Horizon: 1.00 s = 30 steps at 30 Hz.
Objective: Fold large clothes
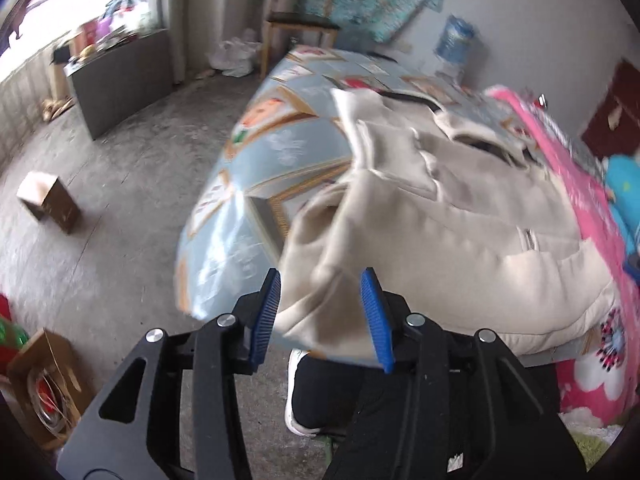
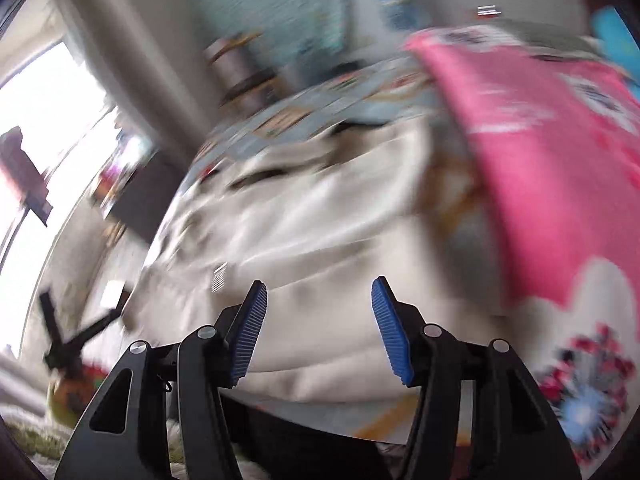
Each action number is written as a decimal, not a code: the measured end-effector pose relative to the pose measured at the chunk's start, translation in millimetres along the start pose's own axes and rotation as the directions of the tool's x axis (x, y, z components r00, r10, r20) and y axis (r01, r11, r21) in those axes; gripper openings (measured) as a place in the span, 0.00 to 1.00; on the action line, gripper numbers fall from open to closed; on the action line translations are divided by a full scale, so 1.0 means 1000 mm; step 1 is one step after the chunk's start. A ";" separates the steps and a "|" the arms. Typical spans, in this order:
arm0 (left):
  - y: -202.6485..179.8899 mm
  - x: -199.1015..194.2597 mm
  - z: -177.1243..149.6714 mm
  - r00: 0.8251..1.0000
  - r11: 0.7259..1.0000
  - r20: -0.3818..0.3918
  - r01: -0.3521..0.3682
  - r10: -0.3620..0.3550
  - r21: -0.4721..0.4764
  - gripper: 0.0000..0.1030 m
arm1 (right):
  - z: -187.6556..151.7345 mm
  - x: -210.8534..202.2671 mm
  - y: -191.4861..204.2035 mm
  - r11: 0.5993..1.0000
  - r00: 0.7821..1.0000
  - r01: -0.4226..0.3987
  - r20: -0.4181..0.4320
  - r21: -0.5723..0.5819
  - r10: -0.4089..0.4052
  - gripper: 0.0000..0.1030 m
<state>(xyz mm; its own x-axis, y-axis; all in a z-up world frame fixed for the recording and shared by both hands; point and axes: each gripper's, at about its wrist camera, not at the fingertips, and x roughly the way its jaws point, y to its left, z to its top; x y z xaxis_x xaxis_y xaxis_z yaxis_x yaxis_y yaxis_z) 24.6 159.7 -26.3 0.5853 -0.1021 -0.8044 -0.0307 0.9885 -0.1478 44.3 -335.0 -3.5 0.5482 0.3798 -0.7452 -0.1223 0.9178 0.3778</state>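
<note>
Beige coat [image 1: 460,216] lies spread on the patterned bed [image 1: 256,152], pink blanket [image 1: 560,152] along its right side. Left gripper [image 1: 322,312] stands parted, a coat fold between its unpressed pads. Right gripper [image 2: 320,320] stands parted above the coat, holding nothing.

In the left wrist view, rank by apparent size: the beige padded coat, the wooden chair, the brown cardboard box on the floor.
1. Beige padded coat, though nearness to the camera inflates it.
2. Wooden chair.
3. Brown cardboard box.
</note>
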 end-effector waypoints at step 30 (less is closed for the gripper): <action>-0.029 0.021 0.044 0.986 0.980 0.141 -0.114 0.091 0.165 0.04 | -0.001 0.087 0.152 0.798 0.962 0.269 0.105 -0.540 -0.252 0.05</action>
<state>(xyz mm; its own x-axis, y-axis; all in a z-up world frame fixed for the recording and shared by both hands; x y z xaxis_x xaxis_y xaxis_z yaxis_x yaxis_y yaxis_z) 74.1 133.9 -13.6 0.6883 0.0046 -0.7254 0.0371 0.9985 0.0415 72.2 -162.7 -11.6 0.6453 0.1214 -0.7542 -0.3971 0.8968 -0.1954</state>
